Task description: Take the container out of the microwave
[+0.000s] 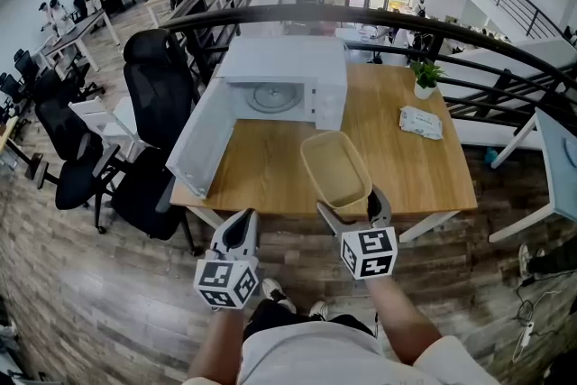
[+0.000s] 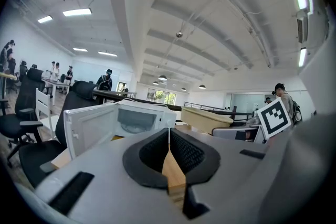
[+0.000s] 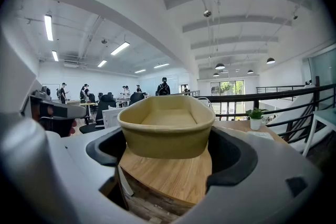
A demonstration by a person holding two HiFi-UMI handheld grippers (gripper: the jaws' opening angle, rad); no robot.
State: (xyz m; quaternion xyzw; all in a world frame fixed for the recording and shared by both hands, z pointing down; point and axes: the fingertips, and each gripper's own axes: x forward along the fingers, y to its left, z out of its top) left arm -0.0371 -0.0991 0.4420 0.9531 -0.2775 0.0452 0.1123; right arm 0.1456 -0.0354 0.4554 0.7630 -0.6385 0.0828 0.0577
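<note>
A tan oblong container [image 1: 335, 167] lies lengthwise over the front of the wooden table [image 1: 261, 167], outside the white microwave [image 1: 284, 77]. The microwave's door [image 1: 203, 144] hangs open to the left, and only the glass turntable shows inside. My right gripper [image 1: 353, 210] is shut on the container's near end, one jaw against each side wall. In the right gripper view the container [image 3: 167, 128] fills the gap of that gripper [image 3: 167, 150]. My left gripper [image 1: 240, 225] hangs off the table's front edge, shut and empty [image 2: 168, 136]. From there I see the microwave [image 2: 139, 118] and the container [image 2: 207, 119].
A small potted plant [image 1: 425, 78] and a white packet [image 1: 421, 122] sit at the table's right side. Black office chairs [image 1: 158, 95] crowd the left of the table. A curved black railing [image 1: 379, 18] runs behind the microwave. People stand far off at the back.
</note>
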